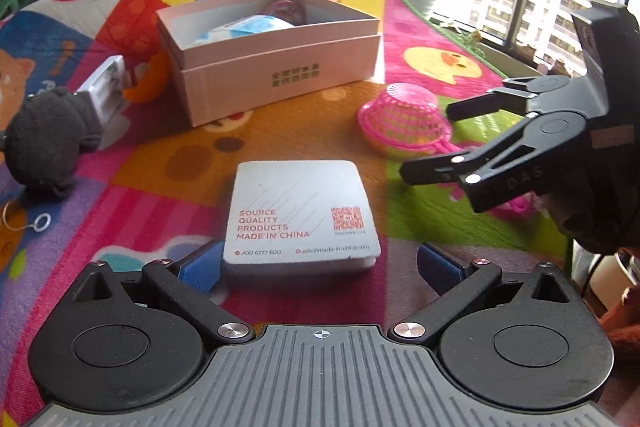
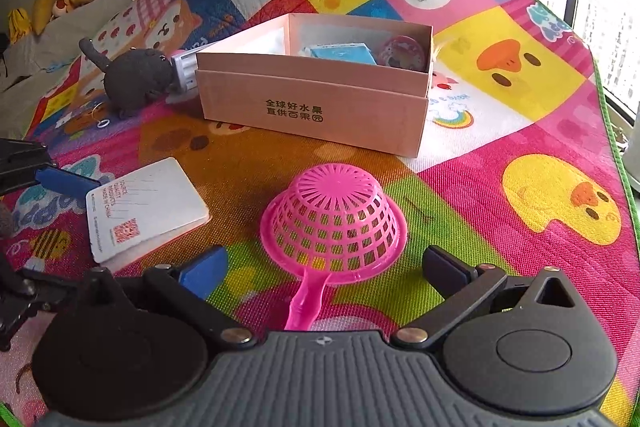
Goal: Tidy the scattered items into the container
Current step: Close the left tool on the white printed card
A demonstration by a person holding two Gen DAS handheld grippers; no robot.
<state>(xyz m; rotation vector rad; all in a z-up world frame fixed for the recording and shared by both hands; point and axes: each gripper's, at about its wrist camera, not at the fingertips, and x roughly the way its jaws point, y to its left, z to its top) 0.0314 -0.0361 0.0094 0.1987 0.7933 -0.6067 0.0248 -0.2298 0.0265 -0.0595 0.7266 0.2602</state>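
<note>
You are partway through: with both grippers spread wide and holding nothing, your left gripper [image 1: 318,267] is straddling the white printed notepad [image 1: 301,213] and your right gripper [image 2: 322,269] the pink plastic mesh strainer [image 2: 334,215], while the pink cardboard box [image 2: 316,107] at upper centre is holding only 2 items and the dark grey plush toy [image 2: 136,79] is lying at its left.

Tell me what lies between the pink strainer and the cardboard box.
Nothing: in the right wrist view only bare play mat separates the pink strainer from the cardboard box.
</note>
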